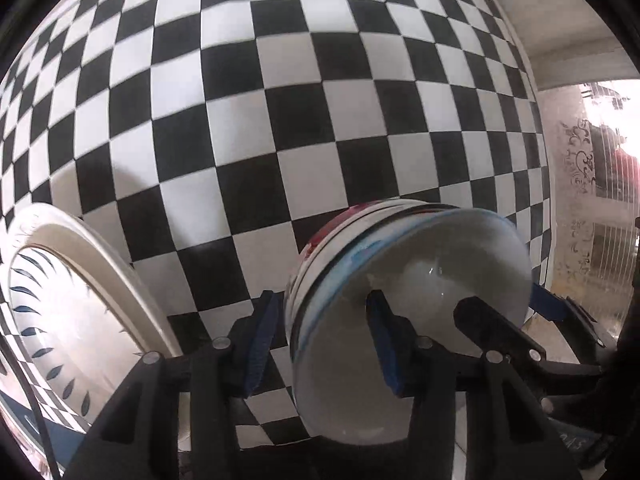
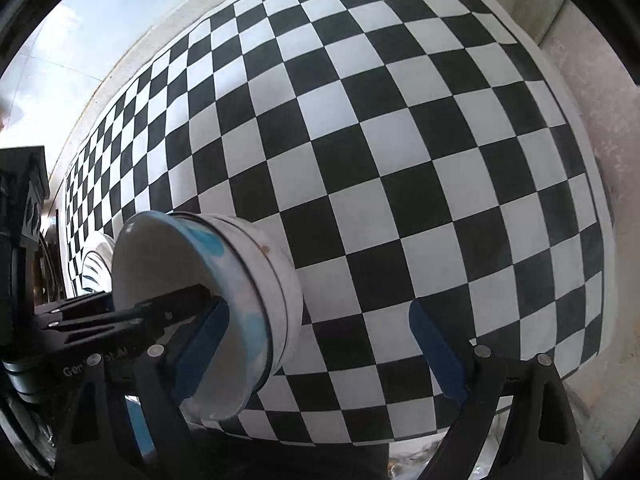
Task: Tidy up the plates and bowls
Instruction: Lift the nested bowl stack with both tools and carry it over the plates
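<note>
Bottom of the bowl stack (image 1: pixel 400 304) is being cut off behind gripper bodies in both views; whether it is resting on the checkered cloth (image 1: pixel 280 100) or is lifted cannot be told. Count of nested bowls is hard to make out, at least two.

Left wrist view: the stack is being seen tipped, white inside facing the camera, with a blue-smeared rim on the inner bowl and red marks on the outer bowl behind it. Left gripper (image 1: pixel 324 344) is being held wide open, straddling the stack's left wall: one blue pad outside it, the other inside the bowl. Firm contact cannot be told. A second black finger, the right gripper's, is being seen inside the bowl further right. At the near left a large plate (image 1: pixel 72 300) with dark leaf marks on its rim is being cropped by the frame edge.

Right wrist view: right gripper (image 2: pixel 320 344) is being held wide open; its left pad (image 2: pixel 204 344) is inside the bowl stack (image 2: pixel 240 280), its right pad is out over bare cloth, well apart. Left gripper's fingers (image 2: pixel 132 312) are being shown entering the bowl from the left. Plate (image 2: pixel 94 264) is mostly hidden behind the stack.

Surface: black-and-white checkered cloth, with a pale wall beyond its far edge. A patterned curtain (image 1: pixel 580 168) is showing at the right in the left view only.
</note>
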`<state>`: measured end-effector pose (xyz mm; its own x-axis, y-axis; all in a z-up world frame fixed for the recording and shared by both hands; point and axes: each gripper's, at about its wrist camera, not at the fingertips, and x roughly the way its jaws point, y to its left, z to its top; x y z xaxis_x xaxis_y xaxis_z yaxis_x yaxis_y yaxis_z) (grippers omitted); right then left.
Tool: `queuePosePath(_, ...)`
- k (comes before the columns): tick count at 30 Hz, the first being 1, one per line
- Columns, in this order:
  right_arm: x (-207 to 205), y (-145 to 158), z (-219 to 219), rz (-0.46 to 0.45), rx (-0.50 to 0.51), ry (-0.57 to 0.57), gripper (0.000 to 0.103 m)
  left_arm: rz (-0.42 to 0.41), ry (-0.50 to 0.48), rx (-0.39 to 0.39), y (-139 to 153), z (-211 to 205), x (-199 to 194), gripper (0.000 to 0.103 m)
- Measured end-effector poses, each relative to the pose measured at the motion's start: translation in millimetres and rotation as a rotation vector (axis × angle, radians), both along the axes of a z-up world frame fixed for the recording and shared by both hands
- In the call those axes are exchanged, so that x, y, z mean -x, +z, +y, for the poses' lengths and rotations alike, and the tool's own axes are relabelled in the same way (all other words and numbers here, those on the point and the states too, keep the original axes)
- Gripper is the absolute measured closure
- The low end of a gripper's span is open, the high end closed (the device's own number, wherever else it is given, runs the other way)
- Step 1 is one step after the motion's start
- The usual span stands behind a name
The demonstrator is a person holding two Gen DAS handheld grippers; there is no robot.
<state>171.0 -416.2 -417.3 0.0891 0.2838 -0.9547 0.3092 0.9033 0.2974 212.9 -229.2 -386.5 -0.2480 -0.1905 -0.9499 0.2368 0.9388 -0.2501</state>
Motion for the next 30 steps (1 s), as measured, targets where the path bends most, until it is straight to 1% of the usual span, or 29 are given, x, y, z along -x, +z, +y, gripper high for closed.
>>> queuePosePath(4,-3.2,-10.2,-2.8,0.013,-0.071,-0.023,0.020,0.014,0.020,0.029,-3.4,0.2,-1.6,0.060)
queuePosePath(6,-4.9,-19.2,-4.4,0.026,-0.116,-0.040,0.024,0.020,0.034,0.046,-4.7,1.2,-3.9,0.060)
queuePosePath(10,-3.3,-38.9,-14.4,0.043,-0.208,-0.081,0.027,0.034,0.054,0.075,-8.1,3.4,-6.7,0.059)
queuePosePath(12,-5.4,-48.8,-14.4,0.055,-0.268,-0.107,0.032,0.039,0.059,0.094,-9.3,5.4,-8.4,0.059)
queuePosePath(17,-9.8,-70.8,-5.9,0.079,-0.393,-0.152,0.038,0.090,0.074,0.173,-16.9,15.3,-16.8,0.059)
queuePosePath(20,-12.8,-74.9,-4.1,0.062,-0.421,-0.169,0.044,0.109,0.100,0.203,-20.5,20.9,-22.4,0.059)
queuePosePath(23,-18.3,-75.6,3.6,0.048,-0.424,-0.169,0.045,0.104,0.114,0.222,-19.5,25.1,-24.7,0.060)
queuePosePath(26,-17.1,-75.5,3.0,0.028,-0.416,-0.164,0.047,0.080,0.094,0.209,-14.9,22.4,-21.9,0.060)
queuePosePath(28,-15.7,-74.4,-1.4,0.026,-0.429,-0.177,0.048,0.065,0.080,0.200,-11.3,24.8,-21.0,0.060)
queuePosePath(30,-9.1,-68.9,-8.6,0.017,-0.437,-0.181,0.053,0.057,0.078,0.192,-11.7,23.3,-20.4,0.060)
